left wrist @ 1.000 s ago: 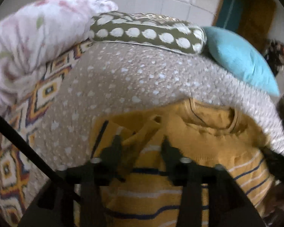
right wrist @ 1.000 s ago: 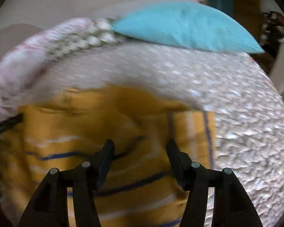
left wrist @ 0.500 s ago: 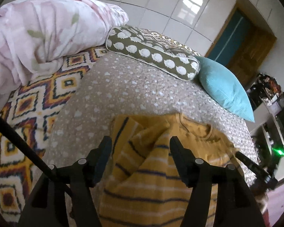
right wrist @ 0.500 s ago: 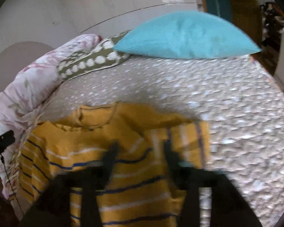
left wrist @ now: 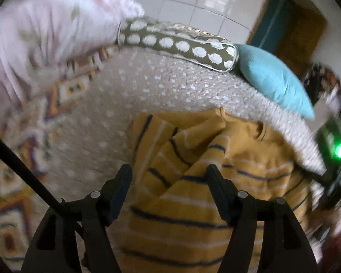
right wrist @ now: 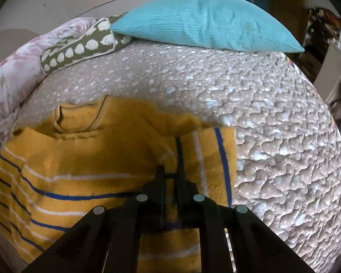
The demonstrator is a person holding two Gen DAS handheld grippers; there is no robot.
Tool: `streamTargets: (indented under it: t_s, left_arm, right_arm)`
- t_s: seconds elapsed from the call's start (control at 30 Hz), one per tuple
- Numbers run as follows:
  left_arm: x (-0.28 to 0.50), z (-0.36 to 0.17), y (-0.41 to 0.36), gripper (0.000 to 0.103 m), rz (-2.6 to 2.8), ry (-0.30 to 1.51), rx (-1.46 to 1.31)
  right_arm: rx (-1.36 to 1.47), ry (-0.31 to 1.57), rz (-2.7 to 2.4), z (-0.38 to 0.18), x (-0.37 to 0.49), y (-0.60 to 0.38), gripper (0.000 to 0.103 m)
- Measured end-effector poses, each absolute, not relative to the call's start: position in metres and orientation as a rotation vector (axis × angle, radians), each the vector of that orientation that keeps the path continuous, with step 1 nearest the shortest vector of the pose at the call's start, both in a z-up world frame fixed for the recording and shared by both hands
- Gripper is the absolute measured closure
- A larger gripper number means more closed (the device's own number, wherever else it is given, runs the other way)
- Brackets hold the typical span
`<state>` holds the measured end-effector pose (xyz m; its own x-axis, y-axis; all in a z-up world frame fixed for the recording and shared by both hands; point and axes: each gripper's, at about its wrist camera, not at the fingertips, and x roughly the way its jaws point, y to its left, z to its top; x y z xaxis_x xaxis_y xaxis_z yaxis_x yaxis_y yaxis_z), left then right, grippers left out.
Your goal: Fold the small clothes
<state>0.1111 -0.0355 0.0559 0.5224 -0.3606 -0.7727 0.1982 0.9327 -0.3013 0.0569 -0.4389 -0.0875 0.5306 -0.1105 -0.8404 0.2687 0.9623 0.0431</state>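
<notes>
Now the yellow striped top (right wrist: 84,154) lies on the dotted bed cover (right wrist: 272,125). Only the right view shows the right gripper (right wrist: 169,177) closing, pinching its sleeve. Only the left view shows the left gripper (left wrist: 169,177) opening, holding nothing.

My striped sweater (right wrist: 84,163) runs off the bottom edge in both views; the floral duvet (left wrist: 45,36) is blurred, and my right hand-held gripper (right wrist: 169,177) hides the pinched fabric.

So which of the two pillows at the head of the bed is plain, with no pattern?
The ribbed turquoise pillow. The flat olive-green pillow tucked beside it is covered in white spots.
</notes>
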Motion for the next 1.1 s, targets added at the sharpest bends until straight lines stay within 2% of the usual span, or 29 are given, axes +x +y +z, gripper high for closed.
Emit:
streamTargets:
  t_s: [0.1,0.13,0.17,0.2,0.27,0.4,0.5,0.57,0.6,0.8,0.87,1.1]
  left_arm:
    - [0.132,0.039,-0.039,0.036,-0.372,1.056,-0.274]
    - [0.137,0.036,-0.041,0.049,-0.382,1.081,-0.278]
    - [0.14,0.035,-0.045,0.075,-0.396,1.102,-0.271]
    - [0.141,0.037,-0.048,0.084,-0.415,1.109,-0.257]
    - [0.131,0.059,-0.051,0.092,-0.465,1.041,-0.244]
    - [0.112,0.107,-0.047,0.096,-0.432,0.858,-0.211]
    - [0.107,0.126,-0.046,0.095,-0.262,0.744,-0.113]
    - [0.112,0.12,-0.039,0.068,-0.169,0.765,-0.102]
    - [0.113,0.116,-0.035,0.065,-0.17,0.788,-0.115]
    - [0.106,0.094,-0.024,0.063,-0.219,0.873,-0.185]
    - [0.112,0.093,-0.038,0.059,-0.246,0.9,-0.153]
    - [0.156,0.061,-0.099,0.059,-0.378,1.023,-0.105]
  right_arm:
    - [0.16,0.982,-0.228,-0.092,0.057,-0.435,0.091]
    - [0.166,0.979,-0.224,-0.093,0.057,-0.437,0.09]
    - [0.174,0.976,-0.219,-0.094,0.057,-0.439,0.09]
    - [0.184,0.973,-0.213,-0.094,0.056,-0.442,0.09]
    - [0.2,0.963,-0.199,-0.096,0.055,-0.446,0.09]
    - [0.219,0.934,-0.184,-0.099,0.053,-0.448,0.09]
    - [0.223,0.92,-0.183,-0.1,0.051,-0.448,0.09]
    - [0.225,0.911,-0.18,-0.1,0.05,-0.448,0.089]
    - [0.225,0.907,-0.18,-0.1,0.05,-0.448,0.089]
    - [0.231,0.897,-0.177,-0.1,0.049,-0.448,0.086]
    - [0.24,0.896,-0.175,-0.1,0.048,-0.448,0.085]
    - [0.256,0.887,-0.175,-0.1,0.046,-0.447,0.085]
